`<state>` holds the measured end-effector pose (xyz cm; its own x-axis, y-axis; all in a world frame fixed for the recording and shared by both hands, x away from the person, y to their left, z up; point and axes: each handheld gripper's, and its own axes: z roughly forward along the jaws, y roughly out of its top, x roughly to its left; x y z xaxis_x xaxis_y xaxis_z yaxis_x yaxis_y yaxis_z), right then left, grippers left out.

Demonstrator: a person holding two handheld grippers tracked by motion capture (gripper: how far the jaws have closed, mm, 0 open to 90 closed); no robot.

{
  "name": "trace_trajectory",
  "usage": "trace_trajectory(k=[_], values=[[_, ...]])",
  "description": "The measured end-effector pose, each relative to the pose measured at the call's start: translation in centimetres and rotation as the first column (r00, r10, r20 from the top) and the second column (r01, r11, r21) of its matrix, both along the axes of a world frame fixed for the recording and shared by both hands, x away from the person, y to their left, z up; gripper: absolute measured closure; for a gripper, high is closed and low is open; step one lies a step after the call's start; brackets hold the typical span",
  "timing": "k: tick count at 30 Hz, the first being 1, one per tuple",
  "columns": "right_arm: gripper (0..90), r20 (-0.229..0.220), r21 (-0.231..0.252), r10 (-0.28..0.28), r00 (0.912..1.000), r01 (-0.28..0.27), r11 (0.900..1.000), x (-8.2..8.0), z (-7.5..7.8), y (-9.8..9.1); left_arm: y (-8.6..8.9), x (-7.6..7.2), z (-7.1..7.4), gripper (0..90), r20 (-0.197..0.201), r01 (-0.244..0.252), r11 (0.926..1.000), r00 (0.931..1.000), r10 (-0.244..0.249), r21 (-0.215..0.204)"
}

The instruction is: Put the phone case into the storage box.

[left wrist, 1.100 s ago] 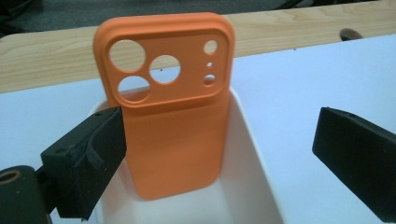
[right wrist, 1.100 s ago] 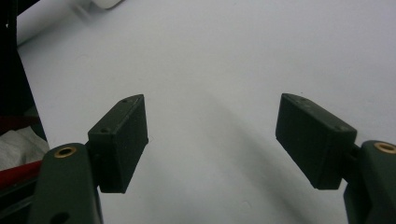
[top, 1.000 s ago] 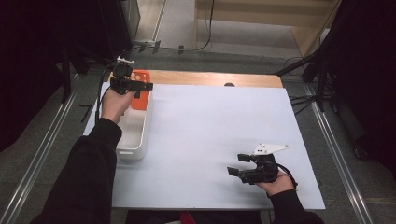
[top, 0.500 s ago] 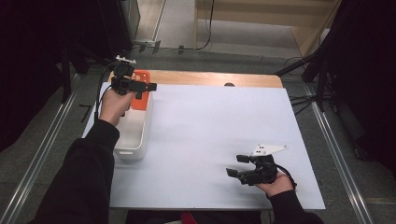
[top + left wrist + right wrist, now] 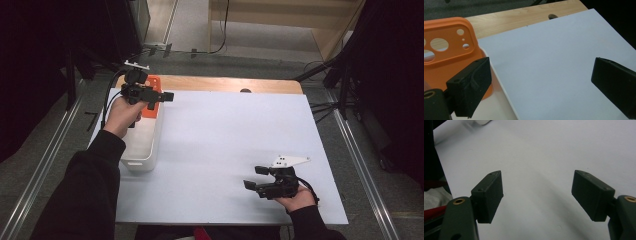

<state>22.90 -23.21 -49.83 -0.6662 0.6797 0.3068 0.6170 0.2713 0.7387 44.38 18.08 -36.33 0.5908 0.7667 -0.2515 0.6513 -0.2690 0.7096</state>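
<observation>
Beside the left gripper's [image 5: 539,82] wide, empty fingers [image 5: 471,85] lies the orange phone case [image 5: 451,47]

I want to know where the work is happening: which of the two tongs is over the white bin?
The left tongs, open above the bin beside the orange case. The right tongs hover over bare white table.

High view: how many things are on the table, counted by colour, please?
Orange: 1, the phone case leaning in the tub.
White: 2, the tub and the sheet covering the table.
Total: 3.
</observation>
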Motion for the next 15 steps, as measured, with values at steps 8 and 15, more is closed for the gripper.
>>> trace_trajectory(k=[8, 15], values=[[23.9, -0.007, 0.005, -0.007, 0.9999, 0.007, 1.0, 0.1, -0.1, -0.2, 0.1, -1.4, 0.0, 3.1, 0.008, 0.052, 0.9986, 0.9986, -0.051, -0.01], [23.8, -0.008, 0.003, -0.009, 0.9999, 0.009, 1.0, 0.2, -0.1, -0.1, 0.7, -2.5, -0.5, 3.7, -0.001, 0.079, 0.9958, 0.9969, -0.079, -0.046]])
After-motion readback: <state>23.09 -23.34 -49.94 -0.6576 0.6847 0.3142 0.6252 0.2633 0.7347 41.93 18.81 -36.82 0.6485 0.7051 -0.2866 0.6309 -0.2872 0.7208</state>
